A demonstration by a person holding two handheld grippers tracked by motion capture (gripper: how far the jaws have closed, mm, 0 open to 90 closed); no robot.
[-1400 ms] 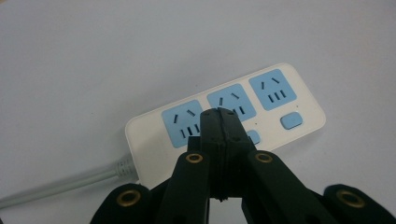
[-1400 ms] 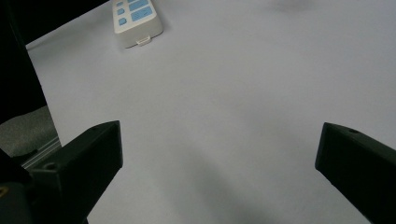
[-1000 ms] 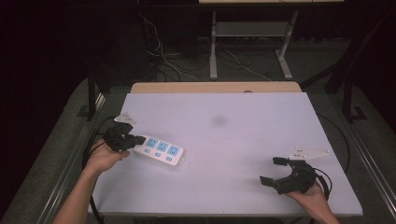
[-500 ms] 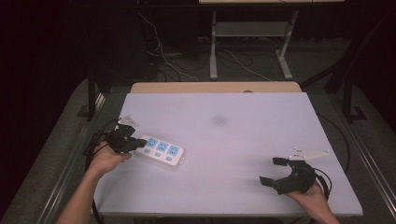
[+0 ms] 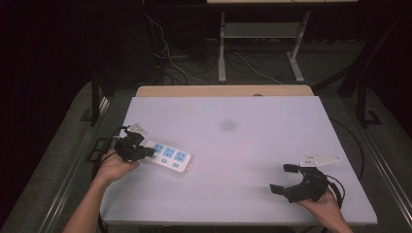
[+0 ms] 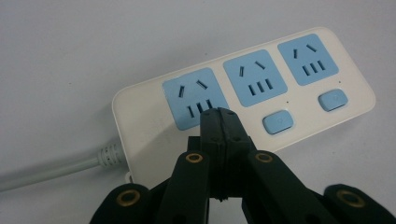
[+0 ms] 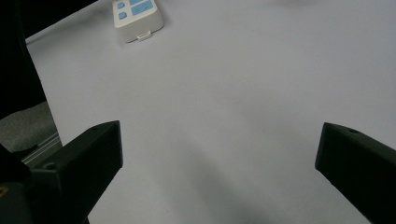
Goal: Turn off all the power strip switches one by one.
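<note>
White hard plastic made up the power strip (image 5: 168, 156), which lay flat on the left part of the pale desk (image 5: 243, 145), its grey cord (image 6: 51, 170) trailing off its end towards the person's side. It had three blue socket faces and small blue switches beside at least two of them. By the look of it, the strip would be stiff, fairly light and smooth enough to slide on the desk if pushed; a hold across its narrow width at an end, or on the cord's ribbed strain relief, seemed the safest grip, since the flat top gave nothing to pinch.

The left hand-held gripper (image 6: 219, 116) had its jaws pressed together, their tips hovering over or touching the lower edge of the socket face nearest the cord; contact could not be told for certain. The right hand-held gripper (image 5: 286, 178) rested well apart at the desk's right front, jaws spread wide and empty.

Against the frame a second earlier, the left hand-held gripper had edged slightly back towards the desk's left edge, while the strip and the right hand-held gripper had stayed where they were.
</note>
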